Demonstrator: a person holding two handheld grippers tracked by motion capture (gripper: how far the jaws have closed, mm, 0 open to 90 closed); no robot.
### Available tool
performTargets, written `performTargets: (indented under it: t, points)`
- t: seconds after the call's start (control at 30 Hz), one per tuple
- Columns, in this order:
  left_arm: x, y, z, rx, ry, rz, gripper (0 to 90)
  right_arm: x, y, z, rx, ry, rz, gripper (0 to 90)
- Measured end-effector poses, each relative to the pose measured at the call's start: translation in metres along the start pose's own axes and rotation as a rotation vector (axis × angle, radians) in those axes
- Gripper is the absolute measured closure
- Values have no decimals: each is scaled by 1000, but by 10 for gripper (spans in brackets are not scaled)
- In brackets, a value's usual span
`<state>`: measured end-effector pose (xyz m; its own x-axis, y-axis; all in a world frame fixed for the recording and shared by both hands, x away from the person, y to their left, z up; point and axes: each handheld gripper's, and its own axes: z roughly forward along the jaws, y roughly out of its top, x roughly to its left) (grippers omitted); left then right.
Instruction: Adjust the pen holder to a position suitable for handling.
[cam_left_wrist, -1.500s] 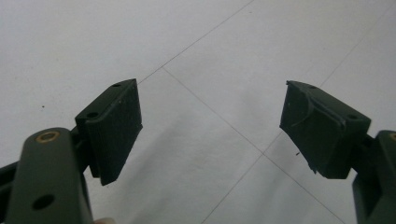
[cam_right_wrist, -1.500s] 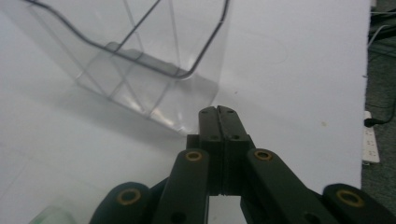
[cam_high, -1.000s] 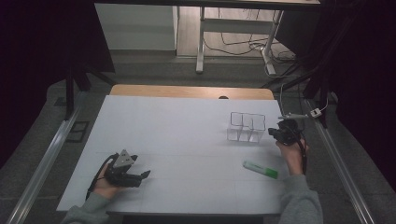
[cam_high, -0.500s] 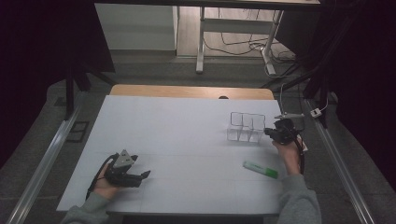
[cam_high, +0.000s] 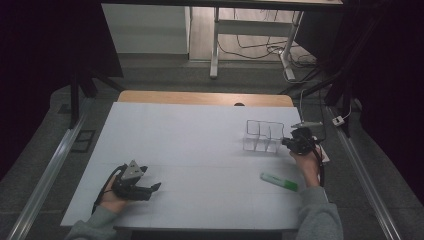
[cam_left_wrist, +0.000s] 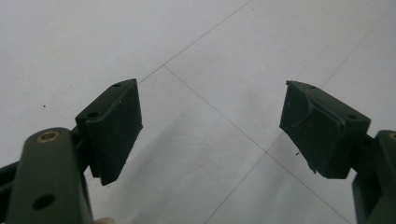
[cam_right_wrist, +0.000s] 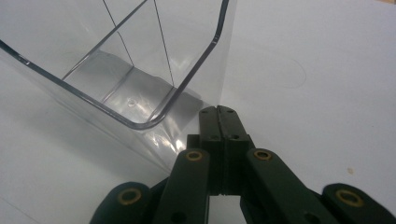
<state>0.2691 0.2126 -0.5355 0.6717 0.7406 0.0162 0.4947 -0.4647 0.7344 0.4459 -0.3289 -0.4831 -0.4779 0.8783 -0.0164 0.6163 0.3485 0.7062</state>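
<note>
The right gripper (cam_right_wrist: 218, 114) is seen with jaws pressed together (nothing between) at the clear divided organizer's (cam_high: 263, 135) three o'clock; the left gripper's (cam_left_wrist: 210, 126) jaws are spread wide.

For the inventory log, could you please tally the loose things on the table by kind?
Clear plastic organiser: 1
Green highlighter: 1
Total: 2
</note>
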Motion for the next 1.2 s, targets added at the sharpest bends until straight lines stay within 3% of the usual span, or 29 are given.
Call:
performTargets:
  t: [1.2]
  points:
    - [0,0,2,9,1,3,210,33,11,20,-40,46,-53,900]
